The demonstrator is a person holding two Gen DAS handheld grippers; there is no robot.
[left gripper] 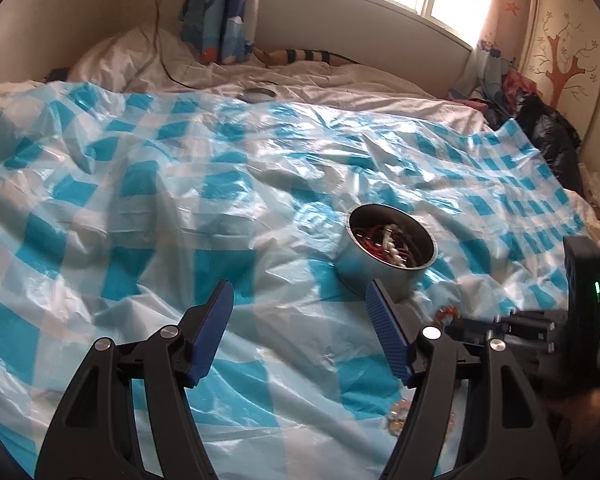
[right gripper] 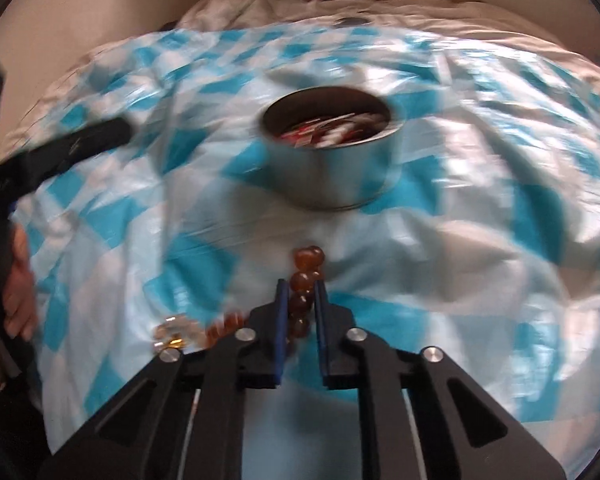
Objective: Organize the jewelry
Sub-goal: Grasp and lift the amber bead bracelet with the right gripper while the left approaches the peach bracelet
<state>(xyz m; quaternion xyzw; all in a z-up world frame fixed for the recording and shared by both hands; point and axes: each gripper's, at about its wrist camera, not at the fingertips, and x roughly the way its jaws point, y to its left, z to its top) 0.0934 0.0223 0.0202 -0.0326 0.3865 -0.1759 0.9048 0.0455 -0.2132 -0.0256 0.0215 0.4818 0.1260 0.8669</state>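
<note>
1. Beads: an amber bracelet (right gripper: 306, 280) sits clamped in the right gripper (right gripper: 302, 286), just short of the tin (right gripper: 332, 176).
2. Left gripper (left gripper: 300, 300) hangs spread wide, empty.
3. Likely light, floppy, slippery; pinch across the strand.

The left claw (left gripper: 300, 304) hung with its blue-padded fingers (left gripper: 216, 320) spread wide and nothing between them. The right claw (right gripper: 301, 294) had its fingers (right gripper: 283, 304) drawn close together, pinched on a strand of amber beads (right gripper: 306, 280) that rose just past the tips. A bare hand (right gripper: 18, 300) showed far left of it.
</note>
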